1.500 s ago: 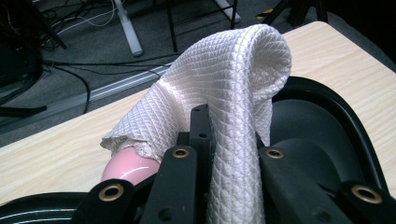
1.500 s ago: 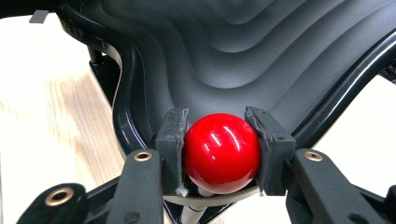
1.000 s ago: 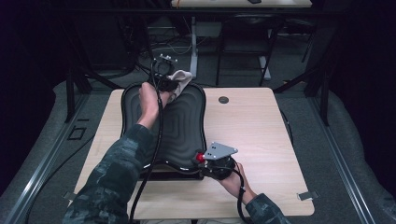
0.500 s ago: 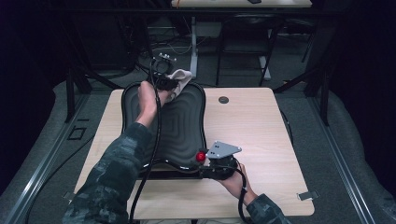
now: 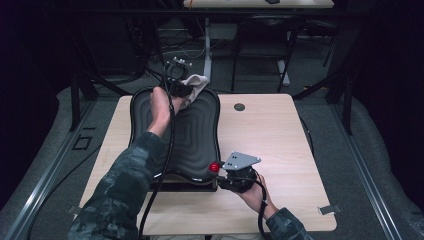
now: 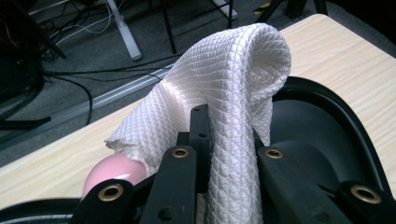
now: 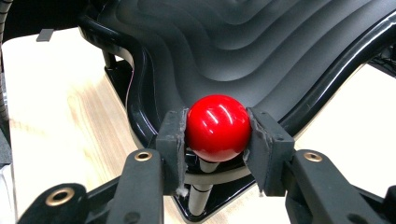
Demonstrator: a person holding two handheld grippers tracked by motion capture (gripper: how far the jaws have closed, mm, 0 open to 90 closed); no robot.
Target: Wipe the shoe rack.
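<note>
Right gripper view: right gripper (image 7: 217, 135), jaws just closing, clamps red ball (image 7: 217, 127) atop its upright stem (image 7: 201, 193).

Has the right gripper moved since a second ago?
No. The right gripper stays at the black tray's near right corner, shut on the red ball.

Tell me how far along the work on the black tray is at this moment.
Done: the left gripper is shut on the white cloth, held at the far rim of the tray. In hand: the right gripper clamps the red ball on its post at the tray's near corner, having just closed further. Left: any wiping; the cloth hangs bunched above the tray, beside a pink ball.
</note>
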